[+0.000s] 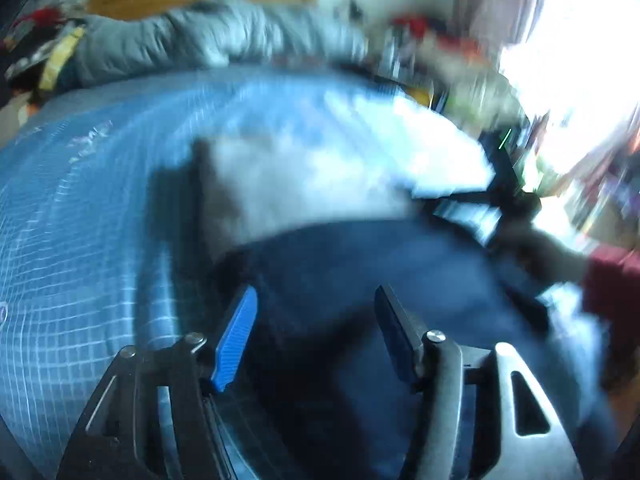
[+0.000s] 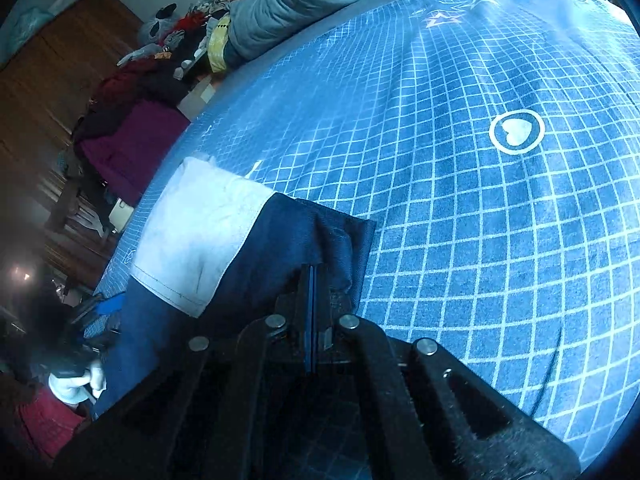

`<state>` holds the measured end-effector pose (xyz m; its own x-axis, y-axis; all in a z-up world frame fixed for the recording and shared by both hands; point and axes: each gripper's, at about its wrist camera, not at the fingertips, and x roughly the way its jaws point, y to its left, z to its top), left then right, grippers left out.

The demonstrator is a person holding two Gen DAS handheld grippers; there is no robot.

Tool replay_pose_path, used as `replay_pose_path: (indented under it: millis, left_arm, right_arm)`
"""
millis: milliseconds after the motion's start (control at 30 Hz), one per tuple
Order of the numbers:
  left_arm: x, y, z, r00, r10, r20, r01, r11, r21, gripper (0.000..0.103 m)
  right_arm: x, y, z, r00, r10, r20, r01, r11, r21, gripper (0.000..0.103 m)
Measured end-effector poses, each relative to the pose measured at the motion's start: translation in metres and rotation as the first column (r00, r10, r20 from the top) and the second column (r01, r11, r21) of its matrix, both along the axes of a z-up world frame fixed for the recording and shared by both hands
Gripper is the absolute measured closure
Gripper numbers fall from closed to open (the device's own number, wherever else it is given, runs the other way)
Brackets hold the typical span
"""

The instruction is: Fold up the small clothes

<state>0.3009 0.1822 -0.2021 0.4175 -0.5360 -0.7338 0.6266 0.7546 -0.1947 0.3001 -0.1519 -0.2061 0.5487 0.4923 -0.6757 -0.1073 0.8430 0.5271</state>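
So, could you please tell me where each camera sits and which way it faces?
Left wrist: on the left gripper, open above the dark blue garment, facing the headboard; a red sleeve shows right.
Right wrist: on the right gripper, shut on the garment's edge, facing across the bed.
Shared: garment, checked blue bedsheet, grey duvet.

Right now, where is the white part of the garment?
In the right wrist view, the white part lies left of centre on the blue checked bedsheet, beside the navy fabric in the right gripper.
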Motion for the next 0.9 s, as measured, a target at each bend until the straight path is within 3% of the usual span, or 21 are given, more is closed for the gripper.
replay_pose_path:
  millis: [100, 133, 200, 300, 367, 433, 500, 533, 600, 700, 767, 800, 867, 900]
  left_arm:
    - [0.010, -0.012, -0.006, 1.000, -0.005, 0.005, 0.005, 0.999, 0.034, 0.032]
    - [0.012, -0.012, -0.001, 1.000, -0.010, -0.007, 0.010, 0.999, 0.039, 0.036]
    - [0.016, -0.007, 0.018, 1.000, -0.007, -0.020, 0.007, 1.000, -0.008, 0.050]
    - [0.034, -0.004, 0.054, 0.997, 0.015, 0.082, -0.007, 0.996, -0.089, 0.053]
    - [0.066, -0.016, 0.050, 0.997, 0.030, 0.075, -0.025, 0.998, -0.063, 0.045]
    - [0.108, -0.032, 0.016, 0.998, 0.056, -0.016, -0.056, 0.998, 0.038, 0.043]
    - [0.122, -0.040, -0.016, 0.995, 0.092, -0.026, -0.087, 0.986, 0.143, 0.023]
    - [0.126, -0.037, -0.019, 0.991, 0.116, -0.066, -0.107, 0.987, 0.122, 0.022]
    - [0.116, -0.033, -0.008, 0.989, 0.145, -0.036, -0.139, 0.981, 0.139, 0.026]
    - [0.075, -0.025, 0.021, 0.989, 0.138, 0.057, -0.147, 0.971, 0.190, 0.035]
    - [0.043, -0.010, 0.040, 0.982, 0.162, 0.095, -0.178, 0.964, 0.199, 0.035]
    - [0.030, -0.002, 0.048, 0.979, 0.173, 0.107, -0.192, 0.959, 0.208, 0.035]
    - [-0.004, 0.015, 0.062, 0.970, 0.203, 0.132, -0.228, 0.949, 0.216, 0.035]
    - [-0.018, 0.024, 0.067, 0.967, 0.217, 0.135, -0.242, 0.947, 0.211, 0.034]
  right_arm:
    - [-0.002, -0.002, -0.001, 1.000, 0.000, 0.007, 0.000, 1.000, 0.003, 0.103]
    - [-0.003, -0.003, -0.001, 1.000, 0.000, 0.010, 0.000, 1.000, 0.006, 0.103]
    - [-0.004, -0.004, -0.002, 1.000, -0.001, 0.016, 0.000, 1.000, 0.020, 0.103]
    - [-0.008, -0.011, -0.006, 1.000, -0.002, 0.019, 0.002, 0.999, 0.037, 0.103]
    - [-0.008, -0.011, -0.006, 1.000, -0.003, 0.019, 0.002, 0.999, 0.035, 0.103]
    - [-0.008, -0.012, -0.006, 1.000, -0.003, 0.020, 0.003, 1.000, 0.027, 0.103]
    - [-0.009, -0.010, -0.004, 1.000, -0.007, 0.020, 0.007, 1.000, 0.010, 0.103]
    - [-0.009, -0.010, -0.003, 1.000, -0.008, 0.018, 0.008, 1.000, 0.003, 0.103]
    - [-0.011, -0.005, 0.004, 0.999, -0.029, 0.021, 0.030, 0.998, -0.061, 0.103]
    - [-0.038, 0.006, 0.033, 0.996, -0.052, 0.068, 0.062, 0.984, -0.167, 0.085]
    - [-0.073, 0.015, 0.056, 0.991, -0.046, 0.126, 0.072, 0.975, -0.210, 0.058]
    - [-0.096, 0.021, 0.068, 0.987, -0.050, 0.154, 0.087, 0.966, -0.243, 0.051]
    - [-0.138, 0.033, 0.080, 0.981, -0.054, 0.185, 0.110, 0.946, -0.306, 0.026]
    - [-0.159, 0.039, 0.082, 0.980, -0.056, 0.189, 0.121, 0.928, -0.353, 0.021]
